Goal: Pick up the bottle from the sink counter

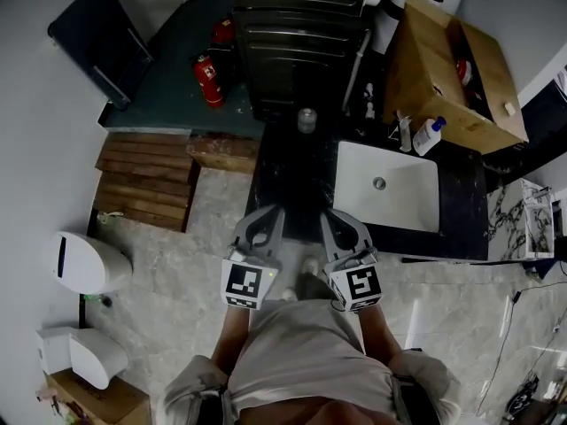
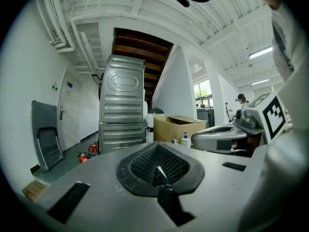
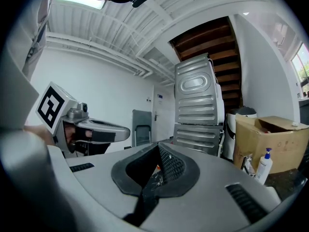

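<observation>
The bottle (image 1: 428, 136) is white with a blue pump and stands on the dark sink counter (image 1: 461, 202) just behind the white basin (image 1: 387, 184), next to a cardboard box. It appears small and far off in the left gripper view (image 2: 185, 139) and at the right in the right gripper view (image 3: 263, 166). My left gripper (image 1: 265, 214) and right gripper (image 1: 337, 217) are held side by side in front of my body, well short of the counter. Both are shut with nothing between the jaws (image 2: 158, 166) (image 3: 157, 170).
A large open cardboard box (image 1: 452, 69) sits behind the bottle. Stacked metal appliances (image 1: 297, 34) stand straight ahead, with a glass jar (image 1: 306, 119) on the counter's left end. Red fire extinguishers (image 1: 208, 80) and a wooden pallet (image 1: 146, 180) lie to the left, with a white bin (image 1: 84, 262) nearer.
</observation>
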A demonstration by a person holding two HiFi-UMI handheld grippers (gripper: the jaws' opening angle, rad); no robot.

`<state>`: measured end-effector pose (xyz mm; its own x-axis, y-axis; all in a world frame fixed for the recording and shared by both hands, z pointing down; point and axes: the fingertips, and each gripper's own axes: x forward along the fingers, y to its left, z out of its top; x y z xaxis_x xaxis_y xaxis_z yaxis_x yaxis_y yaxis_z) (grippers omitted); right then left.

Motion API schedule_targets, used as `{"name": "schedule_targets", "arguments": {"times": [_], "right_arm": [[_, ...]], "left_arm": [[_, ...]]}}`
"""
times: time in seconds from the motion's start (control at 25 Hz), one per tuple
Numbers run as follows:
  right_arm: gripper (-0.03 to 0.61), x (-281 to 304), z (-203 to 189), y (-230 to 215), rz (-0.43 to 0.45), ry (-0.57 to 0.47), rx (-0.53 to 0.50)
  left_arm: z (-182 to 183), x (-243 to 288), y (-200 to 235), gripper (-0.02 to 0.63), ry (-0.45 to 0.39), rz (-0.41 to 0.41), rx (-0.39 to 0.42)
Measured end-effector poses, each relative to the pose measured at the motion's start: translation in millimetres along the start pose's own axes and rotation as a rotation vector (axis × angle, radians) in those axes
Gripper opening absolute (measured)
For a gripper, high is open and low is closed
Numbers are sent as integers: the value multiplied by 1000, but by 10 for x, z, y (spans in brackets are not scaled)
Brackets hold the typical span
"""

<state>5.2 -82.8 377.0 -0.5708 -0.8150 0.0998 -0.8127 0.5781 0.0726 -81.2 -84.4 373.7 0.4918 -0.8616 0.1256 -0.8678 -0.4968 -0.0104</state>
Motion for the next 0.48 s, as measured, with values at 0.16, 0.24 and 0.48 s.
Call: {"name": "schedule_targets", "arguments": {"times": [0.16,0.24,0.48], "right_arm": [[-5,136,-36,-150,9,4,10],[-5,202,-44,-223,16,2,13],[-5,358,-87,-461,39,11,30]], "left_arm": [[8,189,55,0,8,10,2],[-1,281,77,0,16,17,4],[-14,534,123,0,43,46,13]]}}
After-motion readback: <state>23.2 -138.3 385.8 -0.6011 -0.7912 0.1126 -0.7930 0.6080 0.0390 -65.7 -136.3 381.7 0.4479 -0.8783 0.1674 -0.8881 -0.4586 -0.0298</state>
